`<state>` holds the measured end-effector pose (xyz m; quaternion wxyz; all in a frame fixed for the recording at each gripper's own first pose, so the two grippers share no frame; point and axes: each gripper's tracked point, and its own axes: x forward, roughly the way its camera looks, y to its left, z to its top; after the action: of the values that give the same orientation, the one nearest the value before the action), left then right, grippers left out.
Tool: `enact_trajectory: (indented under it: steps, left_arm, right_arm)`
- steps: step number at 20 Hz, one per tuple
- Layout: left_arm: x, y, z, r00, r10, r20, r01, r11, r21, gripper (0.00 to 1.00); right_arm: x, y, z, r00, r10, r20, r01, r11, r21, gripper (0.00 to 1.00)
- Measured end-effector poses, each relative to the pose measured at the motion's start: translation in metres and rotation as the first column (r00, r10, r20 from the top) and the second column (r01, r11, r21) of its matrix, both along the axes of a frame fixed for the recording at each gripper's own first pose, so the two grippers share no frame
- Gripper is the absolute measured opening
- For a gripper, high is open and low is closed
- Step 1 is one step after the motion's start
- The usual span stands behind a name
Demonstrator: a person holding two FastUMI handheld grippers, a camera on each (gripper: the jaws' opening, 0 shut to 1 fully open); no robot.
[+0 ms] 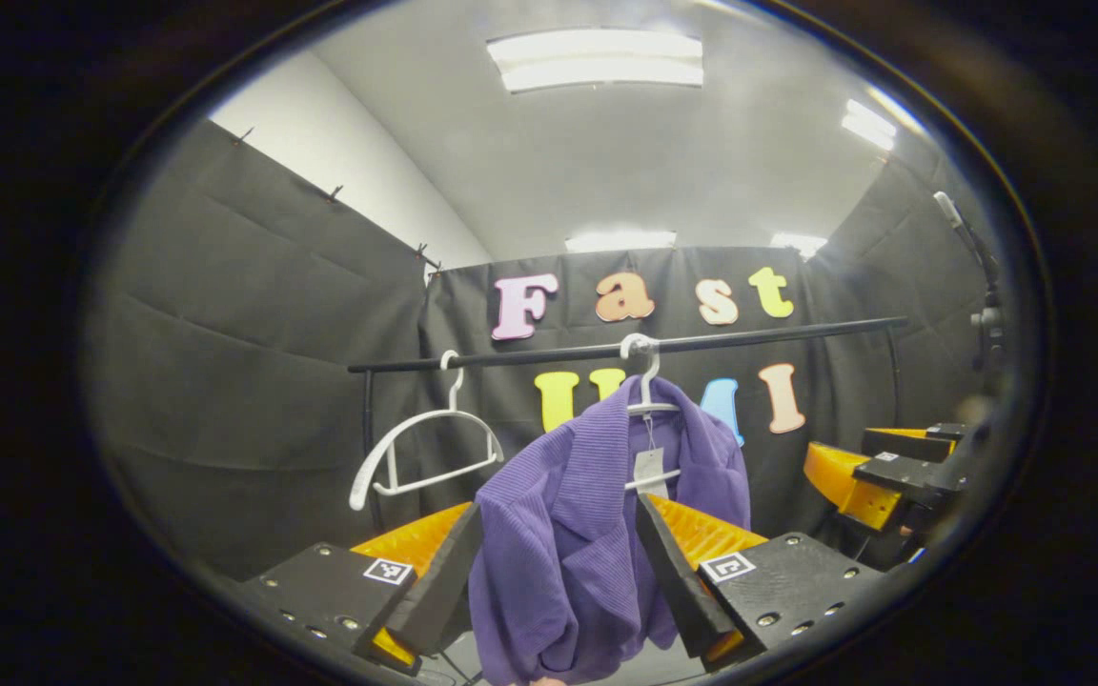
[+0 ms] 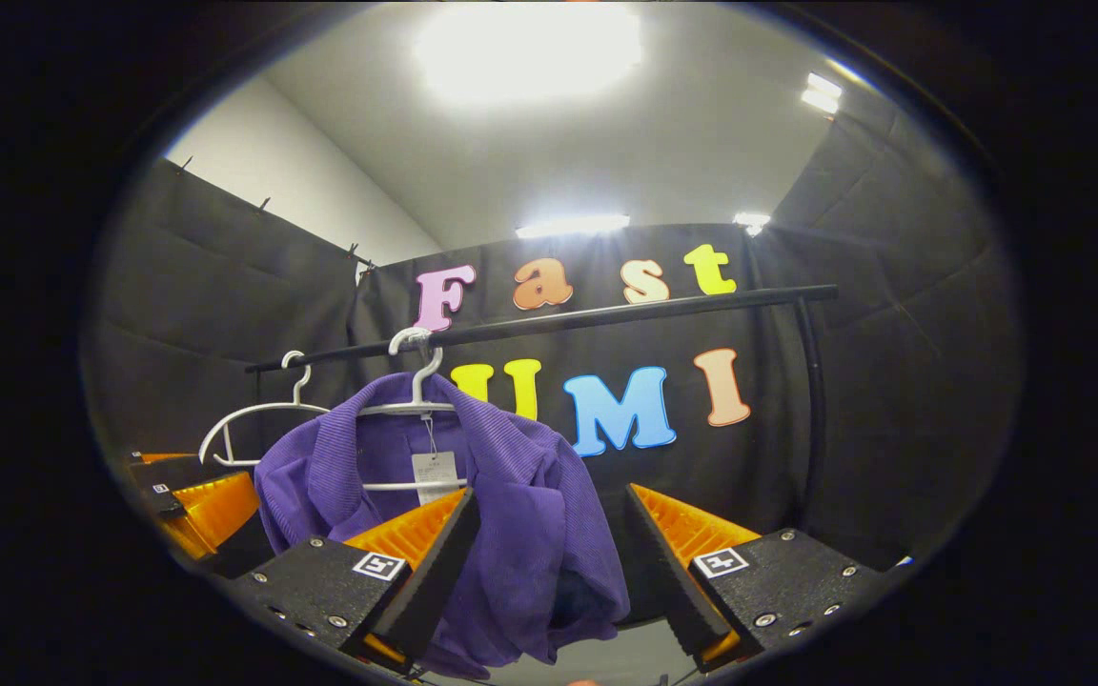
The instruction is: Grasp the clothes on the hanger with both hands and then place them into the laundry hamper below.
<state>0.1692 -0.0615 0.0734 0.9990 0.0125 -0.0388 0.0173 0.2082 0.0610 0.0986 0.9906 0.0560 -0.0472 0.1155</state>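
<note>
One garment: a purple ribbed knit top (image 1: 568, 514), collared, open at the neck, with a pale paper tag (image 1: 648, 469) dangling on a string inside the collar. It hangs on a white hanger (image 1: 646, 395) hooked over the black rail (image 1: 625, 349). The cloth droops unevenly, bunched and folded low down, one shoulder slumped off the hanger's arm. In the right gripper view the same top (image 2: 501, 534) sits left of centre, its folds hanging down between that gripper's fingers.

Hangers, two: the one bearing the top, and a second empty white hanger (image 1: 423, 448) further along the rail, tilted, well apart from the garment. One rail, carried on a black upright post (image 2: 814, 410) at its end.

Left gripper (image 1: 559, 572): jaws wide open, one finger on each side of the hanging top, close beside the cloth; contact cannot be told. Nothing gripped.

Right gripper (image 2: 549, 562): jaws wide open as well. The near finger overlaps the garment's lower fold; the other finger stands off from it against the dark wall. Nothing gripped. This gripper also appears at the right edge of the left gripper view, beside the top. The left gripper appears at the left edge of the right gripper view, beside the garment's sleeve.

Overhead, ceiling light panels (image 1: 597, 59), several, bright.
</note>
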Motion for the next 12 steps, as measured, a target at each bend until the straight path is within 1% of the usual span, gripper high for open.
enact_trajectory:
  steps: [2, 5, 6, 7, 12]
  left_arm:
    - [0.016, -0.007, -0.005, 1.0, 0.004, -0.011, -0.004, 1.0, 0.006, 0.99]
    - [0.043, -0.022, -0.022, 0.999, -0.002, -0.052, 0.001, 1.0, -0.018, 0.99]
    - [0.05, -0.025, -0.027, 0.998, 0.003, -0.061, -0.004, 1.0, -0.02, 0.87]
    - [0.056, -0.027, -0.032, 0.997, 0.008, -0.073, -0.009, 1.0, -0.017, 0.99]
    - [0.085, -0.025, -0.061, 0.989, 0.063, -0.133, -0.066, 0.998, -0.02, 0.99]
  right_arm:
    - [0.019, 0.006, 0.004, 1.0, 0.019, 0.006, -0.019, 1.0, 0.015, 0.94]
    - [0.044, 0.021, 0.008, 0.998, 0.057, 0.011, -0.058, 0.998, 0.026, 0.94]
    - [0.051, 0.027, 0.007, 0.997, 0.077, 0.009, -0.077, 0.997, 0.025, 0.94]
    - [0.056, 0.034, 0.005, 0.995, 0.098, 0.008, -0.098, 0.995, 0.026, 0.94]
    - [0.089, 0.06, -0.028, 0.981, 0.18, -0.068, -0.177, 0.983, 0.044, 0.94]
